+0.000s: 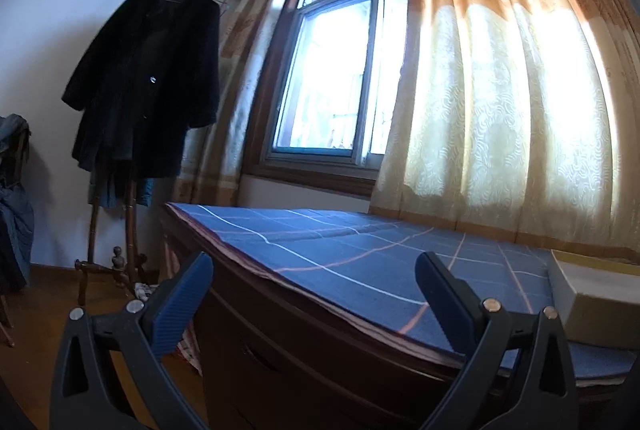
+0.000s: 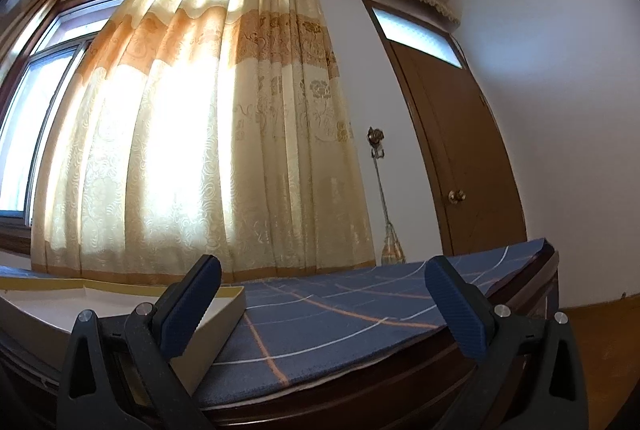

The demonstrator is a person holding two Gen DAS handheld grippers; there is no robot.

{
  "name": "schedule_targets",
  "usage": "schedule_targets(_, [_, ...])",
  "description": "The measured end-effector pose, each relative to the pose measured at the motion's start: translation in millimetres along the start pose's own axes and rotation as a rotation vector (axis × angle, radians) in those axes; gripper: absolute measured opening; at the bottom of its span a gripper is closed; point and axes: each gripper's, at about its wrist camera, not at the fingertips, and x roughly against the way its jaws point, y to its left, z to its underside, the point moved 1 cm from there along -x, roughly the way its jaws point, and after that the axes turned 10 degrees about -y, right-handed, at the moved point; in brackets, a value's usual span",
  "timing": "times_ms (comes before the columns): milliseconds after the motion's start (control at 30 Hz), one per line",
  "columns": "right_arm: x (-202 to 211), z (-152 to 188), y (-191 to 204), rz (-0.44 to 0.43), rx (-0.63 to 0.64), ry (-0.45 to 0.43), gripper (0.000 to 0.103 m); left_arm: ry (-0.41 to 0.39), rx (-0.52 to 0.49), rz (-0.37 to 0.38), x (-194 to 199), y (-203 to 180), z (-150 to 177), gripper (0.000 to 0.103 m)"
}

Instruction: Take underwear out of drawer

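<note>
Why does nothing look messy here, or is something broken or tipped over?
Nothing stands out. The blue checked cloth lies flat on the dark wooden dresser, and the open shallow box sits level on it. The left gripper and right gripper are both open and empty. No underwear is visible yet.

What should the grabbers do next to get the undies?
Probably lower the open left gripper to the drawer front below the blue cloth. Both cameras look over the top; the drawer looks shut, and no underwear shows.
</note>
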Motion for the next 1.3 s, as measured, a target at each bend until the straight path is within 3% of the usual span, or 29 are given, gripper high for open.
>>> schedule_targets(200, [1.8, -1.5, -3.5, 0.003, 0.049, -0.061, 0.103, 0.035, -0.008, 0.061, -6.8, -11.5, 9.9, 0.103])
schedule_targets(467, [-12.0, 4.0, -10.1, 0.022, 0.007, -0.017, 0.103, 0.086, 0.032, 0.078, -19.2, -14.9, 13.8, 0.103])
schedule_targets(667, [-16.4, 6.4, -10.2, 0.029, 0.008, 0.015, 0.103, 0.076, 0.005, 0.066, -16.9, -24.9, 13.9, 0.103])
schedule_targets(867, [-13.8, 3.9, -9.6, 0.034, 0.045, 0.043, 0.103, 0.121, -0.020, 0.096, -16.8, -24.5, 10.3, 0.103])
schedule_targets(967, [-10.6, 4.3, -8.4, 0.025, 0.076, 0.088, 0.103, 0.149, -0.001, 0.102, -13.5, -18.0, 10.2, 0.103])
schedule_targets(1300, [20.4, -11.6, -19.3, 0.000, 0.097, 0.105, 0.103, 0.161, -0.025, 0.107, 12.5, 0.9, 1.1, 0.103])
